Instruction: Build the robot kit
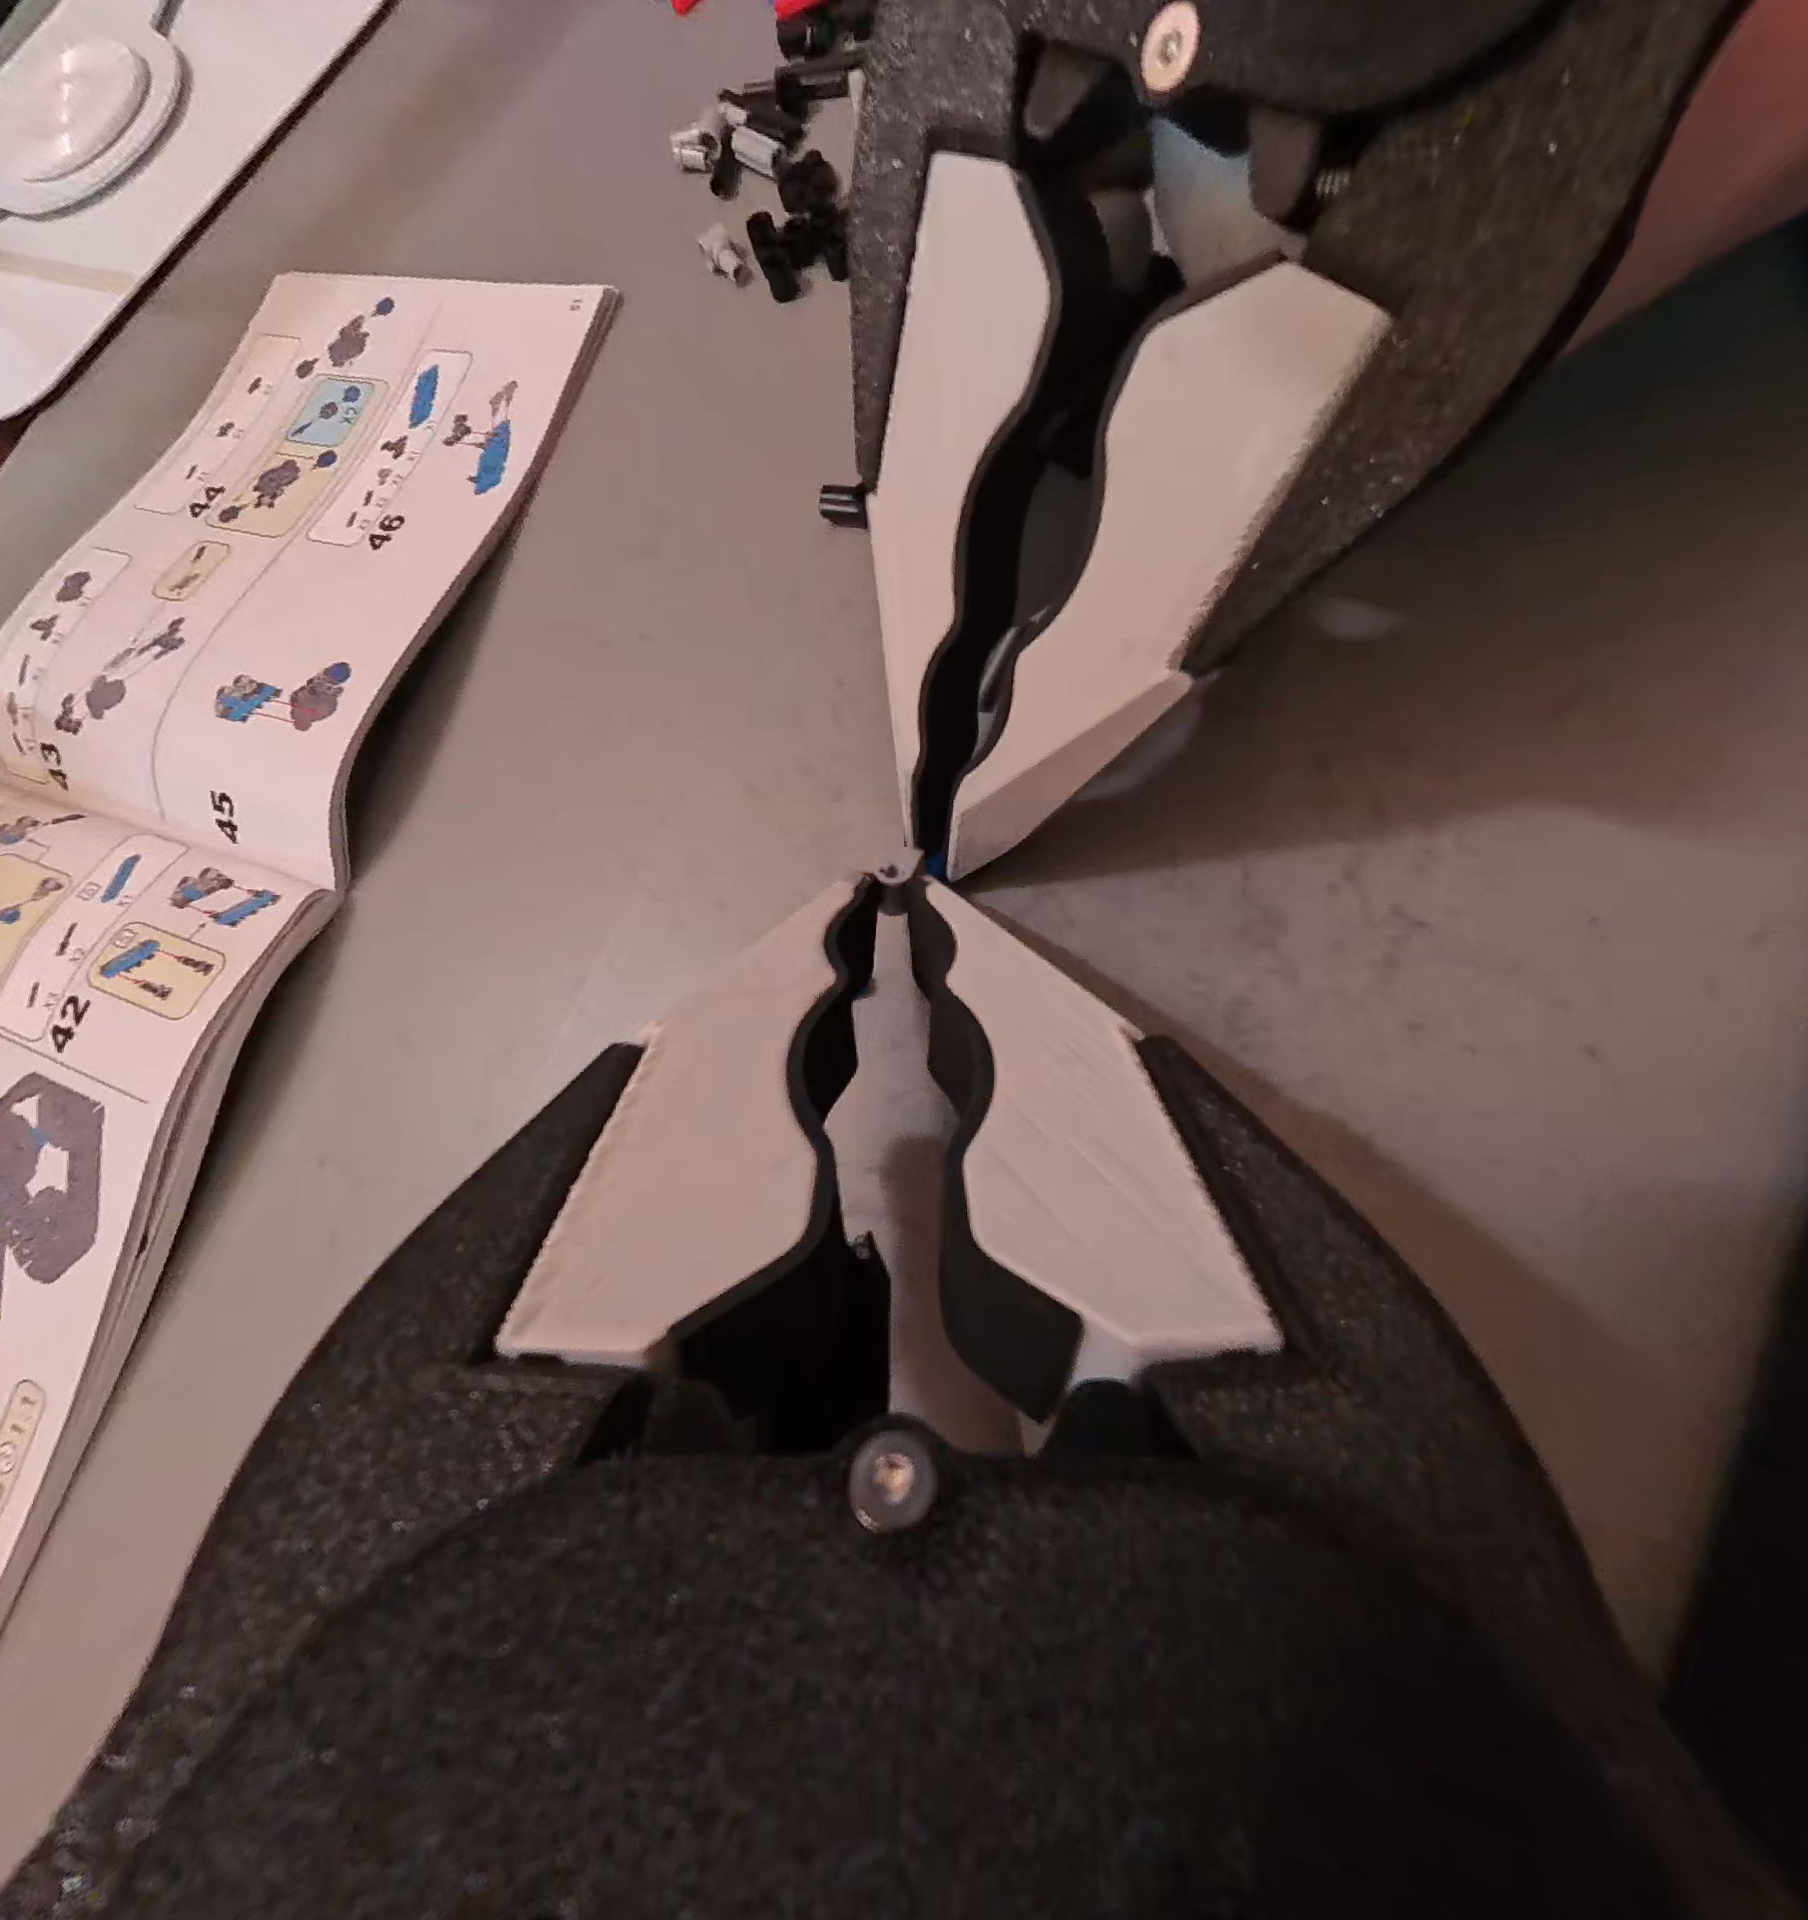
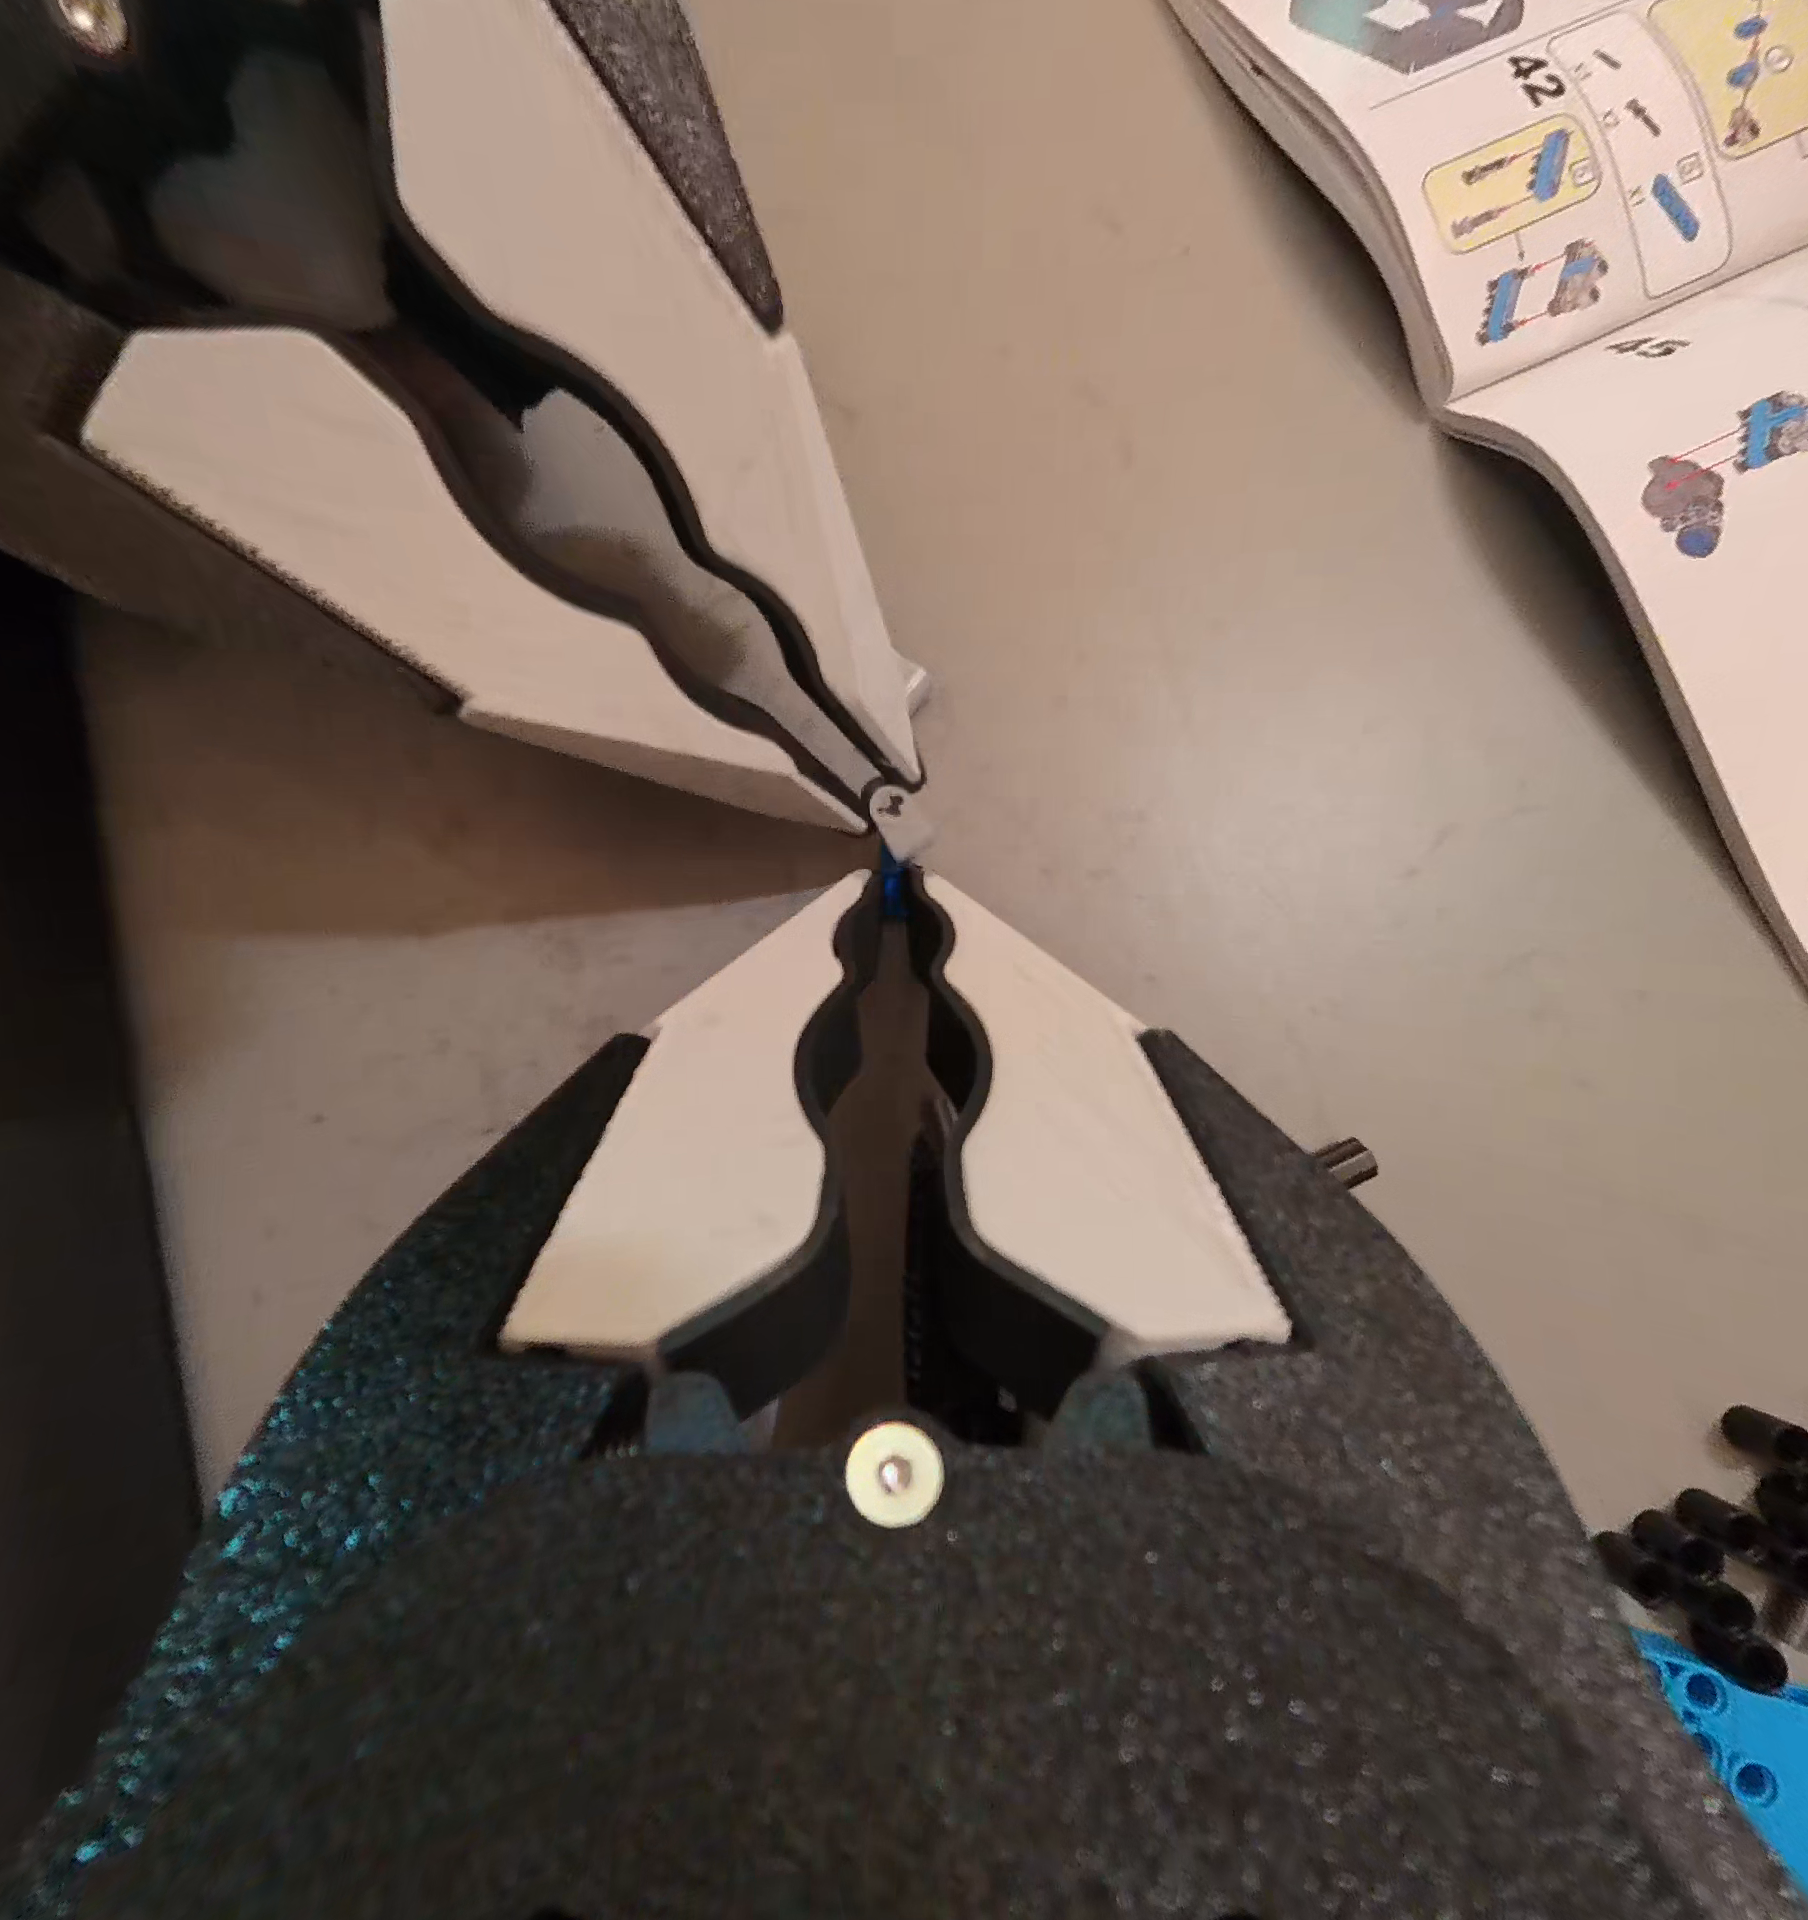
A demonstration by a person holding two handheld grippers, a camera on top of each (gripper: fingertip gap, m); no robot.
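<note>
My left tongs (image 1: 892, 883) pinched a grey connector (image 1: 898, 871); right tongs (image 2: 892, 883) pinched a blue pin (image 2: 889, 883); misalignment risked dropping either onto the tabletop (image 1: 671, 623).

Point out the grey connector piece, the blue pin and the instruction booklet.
grey connector piece (image 2: 898, 821): right wrist view, on its pale flat face.
blue pin (image 2: 891, 883): right wrist view, on the bit showing between the fingertips.
instruction booklet (image 1: 287, 582): left wrist view, on the open page.
</note>
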